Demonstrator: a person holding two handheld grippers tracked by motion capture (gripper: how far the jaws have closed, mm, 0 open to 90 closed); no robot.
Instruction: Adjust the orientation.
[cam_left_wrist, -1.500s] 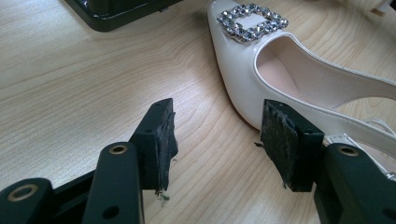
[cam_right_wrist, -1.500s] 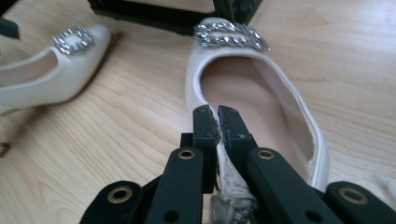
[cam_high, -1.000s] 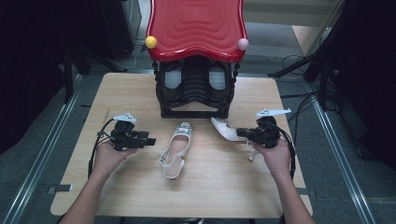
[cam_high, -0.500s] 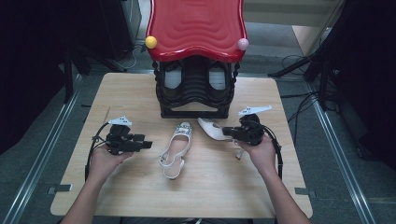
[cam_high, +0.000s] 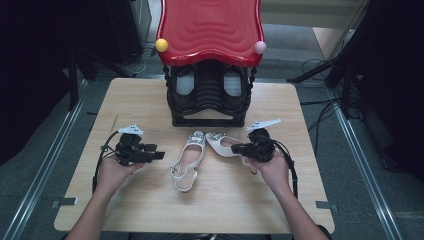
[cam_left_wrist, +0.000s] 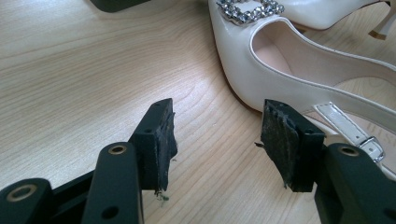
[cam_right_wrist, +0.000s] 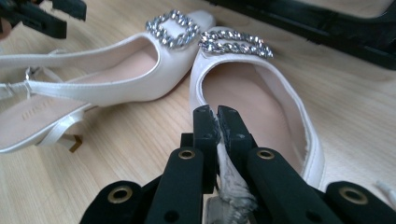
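Two white slingback heels with rhinestone buckles lie on the wooden table in front of the rack. The left shoe lies flat with its toe toward the rack. My left gripper is open just left of it, with bare table between its pads. My right gripper is shut on the back strap of the right shoe. That shoe's toe rests against the other shoe's toe.
A black shoe rack with a red wavy top stands at the table's far middle, with dark shoes inside. A yellow ball and a pink ball sit at its top corners. Bare wood lies in front of the shoes.
My right gripper has moved left with the right shoe, bringing its toe up against the left shoe's toe. The left gripper has stayed in place.
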